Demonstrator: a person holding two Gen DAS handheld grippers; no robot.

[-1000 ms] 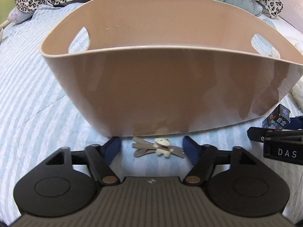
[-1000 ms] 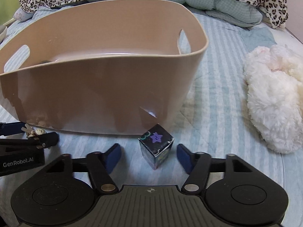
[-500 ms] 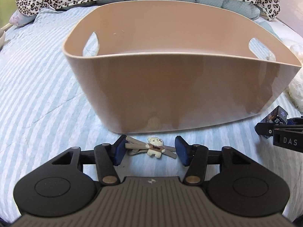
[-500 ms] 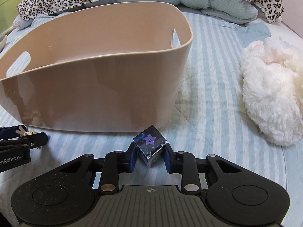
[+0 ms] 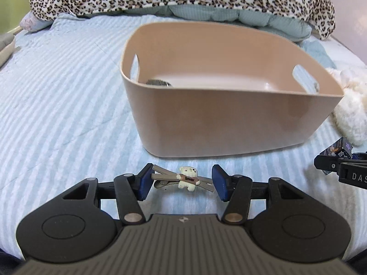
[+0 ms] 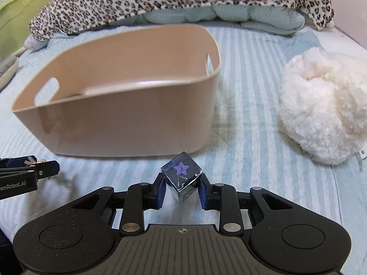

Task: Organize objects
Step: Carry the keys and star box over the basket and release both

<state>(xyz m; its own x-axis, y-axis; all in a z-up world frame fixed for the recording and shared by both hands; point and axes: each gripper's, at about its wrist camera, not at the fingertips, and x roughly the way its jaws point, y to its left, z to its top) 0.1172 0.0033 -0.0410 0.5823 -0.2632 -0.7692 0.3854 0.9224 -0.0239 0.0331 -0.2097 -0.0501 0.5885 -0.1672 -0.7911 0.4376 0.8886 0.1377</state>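
Now the right gripper [image 6: 181, 191] squeezes the dark cube [image 6: 181, 178] (purple star on top), and the left gripper [image 5: 182, 182] pinches the bear clip [image 5: 182, 180] near the tan bin [image 5: 229, 128].

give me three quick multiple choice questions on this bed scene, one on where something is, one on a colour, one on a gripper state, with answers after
1. Where is the fluffy white plush relative to the basket?
A. inside it
B. on the bed to its right
C. under it

2. What colour is the star on the small cube?
A. purple
B. red
C. yellow

3. What is the right gripper doing?
A. wide open over the basket
B. shut on the cube
C. shut on the plush

Answers:
1 B, the plush lies on the striped bedcover apart from the basket's right wall.
2 A, the cube's top face carries a purple star.
3 B, both blue pads press the cube's sides, while the left gripper grips the bear hair clip.
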